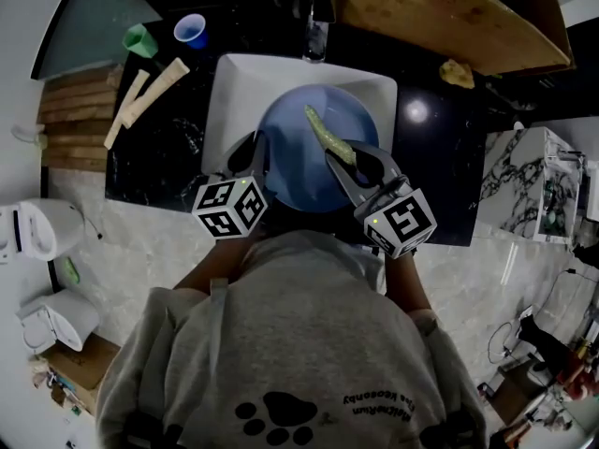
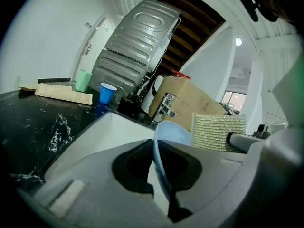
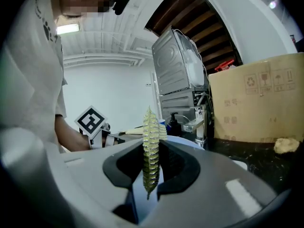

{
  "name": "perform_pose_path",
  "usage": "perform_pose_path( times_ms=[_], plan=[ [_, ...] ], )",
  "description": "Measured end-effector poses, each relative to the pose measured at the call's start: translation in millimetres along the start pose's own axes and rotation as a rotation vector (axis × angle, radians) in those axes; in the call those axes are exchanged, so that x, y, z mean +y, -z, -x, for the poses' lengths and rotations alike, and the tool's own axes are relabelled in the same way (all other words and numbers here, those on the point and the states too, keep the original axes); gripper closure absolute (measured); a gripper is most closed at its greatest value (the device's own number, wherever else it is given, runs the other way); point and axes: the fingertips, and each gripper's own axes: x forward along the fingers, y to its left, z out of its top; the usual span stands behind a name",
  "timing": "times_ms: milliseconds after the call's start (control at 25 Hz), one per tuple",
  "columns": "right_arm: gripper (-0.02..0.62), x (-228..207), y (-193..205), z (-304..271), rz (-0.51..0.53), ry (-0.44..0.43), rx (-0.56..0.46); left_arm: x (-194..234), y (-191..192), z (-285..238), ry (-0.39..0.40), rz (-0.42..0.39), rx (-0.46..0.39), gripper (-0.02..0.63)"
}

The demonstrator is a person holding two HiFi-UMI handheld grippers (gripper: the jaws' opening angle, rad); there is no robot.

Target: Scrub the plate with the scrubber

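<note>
With the left tool (image 1: 259, 150) clamped on the rim of the blue plate (image 1: 299, 181) over the sink (image 1: 234, 82) and the right tool (image 1: 342, 160) clamped on the scrubber (image 1: 326, 134) across its face, I judge firm overlapping strokes against a steadily held plate work best.

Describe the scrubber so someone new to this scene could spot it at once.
Find the white sink set in the black counter; a round blue plate is held over it. The scrubber is the thin yellow-green ribbed pad over the plate's face, clamped in the right gripper. Nothing else over the smooth blue plate is green or textured.
</note>
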Motion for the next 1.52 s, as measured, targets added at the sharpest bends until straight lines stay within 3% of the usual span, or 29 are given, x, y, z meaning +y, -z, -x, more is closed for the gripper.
perform_pose_path(
  times_ms=[600,1520],
  plan=[
    [0.523,-35,39,-45,0.016,0.031,0.088,44,1,-56,-0.036,0.041,0.075,0.588],
    [0.523,-81,114,-87,-0.073,0.067,0.244,84,50,-125,-0.089,0.017,0.307,0.585]
  ],
)
